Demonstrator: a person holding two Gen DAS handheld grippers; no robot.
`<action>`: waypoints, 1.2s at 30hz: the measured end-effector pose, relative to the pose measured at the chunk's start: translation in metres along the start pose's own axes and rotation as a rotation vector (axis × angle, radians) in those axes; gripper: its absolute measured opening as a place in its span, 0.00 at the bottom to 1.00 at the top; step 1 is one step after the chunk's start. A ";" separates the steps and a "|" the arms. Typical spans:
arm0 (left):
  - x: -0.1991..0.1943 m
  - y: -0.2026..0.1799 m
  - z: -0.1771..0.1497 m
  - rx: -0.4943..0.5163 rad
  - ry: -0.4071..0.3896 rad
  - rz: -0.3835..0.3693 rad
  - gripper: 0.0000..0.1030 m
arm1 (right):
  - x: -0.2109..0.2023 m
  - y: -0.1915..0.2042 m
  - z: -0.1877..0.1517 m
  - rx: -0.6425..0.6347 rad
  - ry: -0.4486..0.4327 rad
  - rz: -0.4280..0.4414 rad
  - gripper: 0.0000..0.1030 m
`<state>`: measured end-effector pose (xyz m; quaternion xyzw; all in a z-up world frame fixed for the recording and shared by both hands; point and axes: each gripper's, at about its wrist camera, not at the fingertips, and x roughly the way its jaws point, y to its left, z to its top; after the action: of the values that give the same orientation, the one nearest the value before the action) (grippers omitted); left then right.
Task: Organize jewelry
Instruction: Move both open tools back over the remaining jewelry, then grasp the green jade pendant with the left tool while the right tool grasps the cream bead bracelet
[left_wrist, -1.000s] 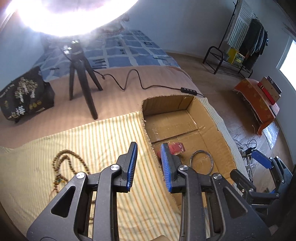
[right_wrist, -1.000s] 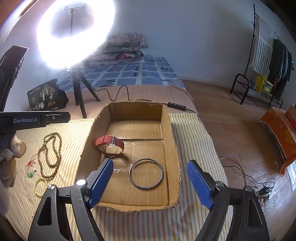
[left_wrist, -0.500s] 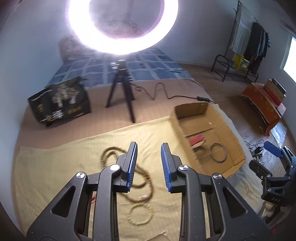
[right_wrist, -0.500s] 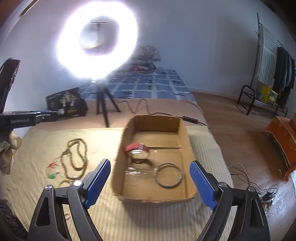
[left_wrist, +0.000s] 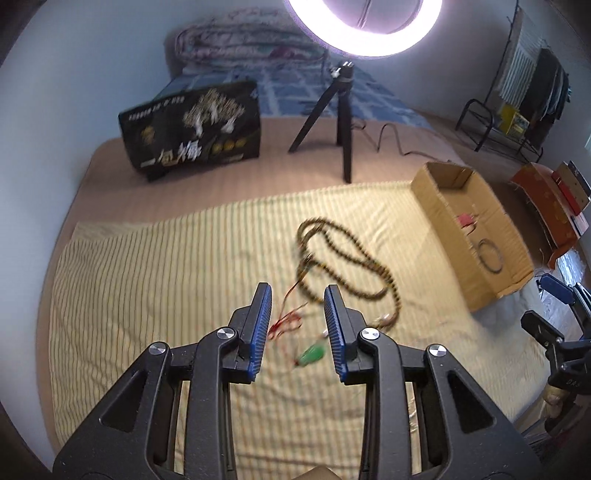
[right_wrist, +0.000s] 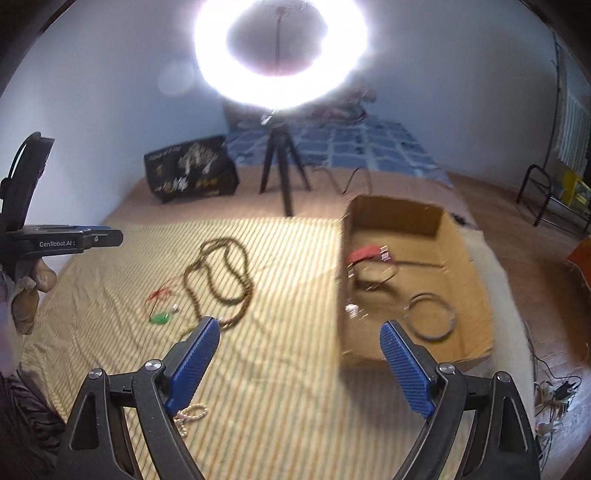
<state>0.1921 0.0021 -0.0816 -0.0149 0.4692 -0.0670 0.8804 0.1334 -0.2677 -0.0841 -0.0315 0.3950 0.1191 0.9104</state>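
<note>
My left gripper (left_wrist: 297, 295) hangs over the striped cloth; its jaws stand narrowly apart and are opening, with nothing held. Below the gap lie a green pendant (left_wrist: 312, 354) on a red cord, and just beyond it a long brown bead necklace (left_wrist: 343, 258). My right gripper (right_wrist: 299, 326) is wide open and empty, between the necklace (right_wrist: 221, 273) and the cardboard box (right_wrist: 399, 214). Inside the box are a red-strapped watch (right_wrist: 369, 254) and a metal bangle (right_wrist: 430, 315). A pale bead bracelet (right_wrist: 192, 411) peeks out under the right gripper's left finger.
A ring light on a black tripod (left_wrist: 341, 110) and a black printed bag (left_wrist: 195, 129) stand at the back of the bed. The yellow striped cloth (left_wrist: 147, 277) covers the near part. A gloved hand (right_wrist: 26, 295) holds the left gripper. The floor drops off right of the box.
Both grippers have swung left, away from the box. The left one went from over the box to over the pendant and beads, its jaws a little wider. The box now lies to the right.
</note>
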 end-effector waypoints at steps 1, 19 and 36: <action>0.003 0.003 -0.004 -0.001 0.007 0.002 0.28 | 0.004 0.004 -0.002 -0.009 0.010 0.005 0.88; 0.062 0.000 -0.050 0.059 0.202 -0.089 0.28 | 0.073 0.060 -0.026 -0.140 0.197 0.113 0.81; 0.093 -0.024 -0.058 0.225 0.248 -0.072 0.28 | 0.116 0.065 -0.028 -0.087 0.321 0.185 0.51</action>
<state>0.1925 -0.0321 -0.1885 0.0752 0.5631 -0.1518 0.8088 0.1742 -0.1865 -0.1857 -0.0531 0.5309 0.2128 0.8186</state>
